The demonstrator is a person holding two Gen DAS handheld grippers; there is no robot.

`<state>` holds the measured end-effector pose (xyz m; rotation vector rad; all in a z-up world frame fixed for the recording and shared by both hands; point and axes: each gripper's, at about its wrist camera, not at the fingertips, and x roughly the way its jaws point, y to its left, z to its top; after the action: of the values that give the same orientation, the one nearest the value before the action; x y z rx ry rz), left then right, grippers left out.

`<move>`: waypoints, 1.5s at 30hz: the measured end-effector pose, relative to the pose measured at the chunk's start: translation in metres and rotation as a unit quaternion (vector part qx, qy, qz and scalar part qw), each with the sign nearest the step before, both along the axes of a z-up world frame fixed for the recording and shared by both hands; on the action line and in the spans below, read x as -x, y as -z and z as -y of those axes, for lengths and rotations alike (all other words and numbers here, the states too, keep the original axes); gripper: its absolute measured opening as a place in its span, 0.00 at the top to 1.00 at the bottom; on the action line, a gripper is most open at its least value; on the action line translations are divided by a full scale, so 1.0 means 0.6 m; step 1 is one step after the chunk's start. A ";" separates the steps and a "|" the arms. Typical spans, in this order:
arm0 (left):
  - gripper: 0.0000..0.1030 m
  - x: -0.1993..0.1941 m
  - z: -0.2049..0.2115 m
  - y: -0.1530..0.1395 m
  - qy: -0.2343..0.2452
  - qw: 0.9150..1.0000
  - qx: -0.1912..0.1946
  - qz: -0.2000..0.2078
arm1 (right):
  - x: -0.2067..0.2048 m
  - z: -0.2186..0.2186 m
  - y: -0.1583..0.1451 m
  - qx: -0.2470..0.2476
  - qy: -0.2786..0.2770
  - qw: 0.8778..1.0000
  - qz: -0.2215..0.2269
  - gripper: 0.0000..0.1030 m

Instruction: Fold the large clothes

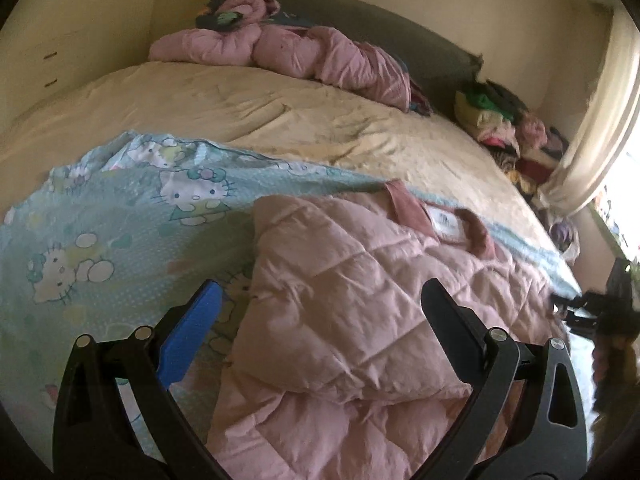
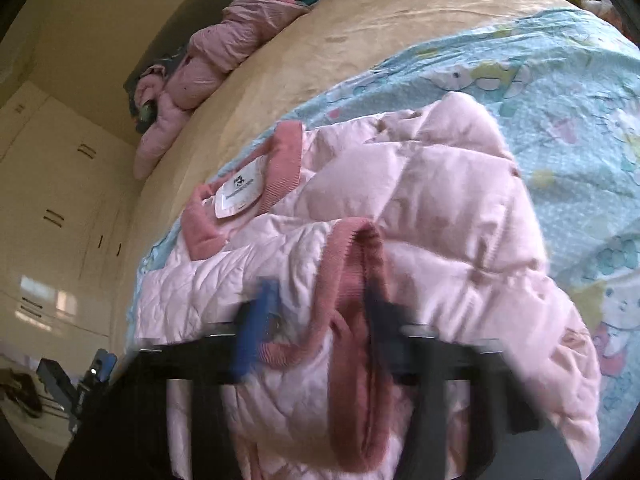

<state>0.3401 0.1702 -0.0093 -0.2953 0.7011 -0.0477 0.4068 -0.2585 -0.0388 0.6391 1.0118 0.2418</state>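
Cream wardrobe w/ dark handles, grey headboard, bright window w/ curtain.

Pink jacket is quilted puffer cloth w/ a slight satiny sheen, diamond stitching, pretty crinkly. Collar and cuff are darker pink ribbed knit, matt. Neck label looks like smooth white woven cloth. Blue cartoon sheet under it is thin printed cotton-ish stuff, matt, wrinkled. Cream bed cover looks soft, a bit velvety. Left gripper fingers are matt black plastic, one w/ a blue pad, shiny metal pins at the joints. Wardrobe doors are glossy.
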 end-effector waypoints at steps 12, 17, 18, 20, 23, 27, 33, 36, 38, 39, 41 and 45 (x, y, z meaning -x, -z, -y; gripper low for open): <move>0.30 -0.014 0.031 0.009 0.030 1.000 -0.002 0.000 | 0.017 -0.022 -0.114 0.111 -0.014 0.982 0.152 0.95; 0.47 -0.020 0.065 0.020 0.062 0.998 -0.013 -0.012 | 0.011 -0.001 -0.052 0.092 0.016 0.988 0.119 0.95; 0.47 -0.022 0.076 0.024 0.071 0.997 -0.017 -0.015 | 0.011 -0.002 -0.046 0.094 0.018 0.989 0.116 0.95; 0.47 -0.027 0.094 0.033 0.084 0.996 -0.031 -0.025 | 0.014 -0.004 -0.037 0.098 0.022 0.989 0.113 0.94; 0.47 -0.038 0.111 0.055 0.088 0.993 -0.056 -0.054 | 0.022 -0.011 -0.036 0.115 0.028 0.987 0.109 0.88; 0.46 -0.047 0.118 0.080 0.081 0.990 -0.072 -0.085 | 0.046 -0.014 -0.059 0.147 0.050 0.979 0.129 0.57; 0.46 -0.052 0.114 0.113 0.076 0.990 -0.055 -0.106 | 0.078 -0.065 -0.103 0.155 0.005 0.972 0.175 0.48; 0.46 -0.050 0.112 0.116 0.075 0.990 -0.051 -0.106 | 0.082 -0.120 -0.117 0.155 -0.045 0.970 0.180 0.30; 0.46 -0.048 0.114 0.117 0.074 0.990 -0.055 -0.106 | 0.081 -0.156 -0.120 0.156 -0.075 0.968 0.180 0.29; 0.46 -0.049 0.115 0.118 0.073 0.990 -0.057 -0.105 | 0.080 -0.174 -0.122 0.162 -0.084 0.967 0.178 0.29; 0.46 -0.048 0.115 0.118 0.073 0.990 -0.058 -0.105 | 0.076 -0.211 -0.121 0.172 -0.111 0.963 0.174 0.28; 0.46 -0.047 0.117 0.117 0.073 0.990 -0.059 -0.105 | 0.051 -0.276 -0.093 0.192 -0.159 0.958 0.145 0.26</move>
<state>0.3686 0.1003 -0.0797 -0.1358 0.9310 -0.1163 0.3760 -0.0927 0.0168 0.0791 0.8422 0.3973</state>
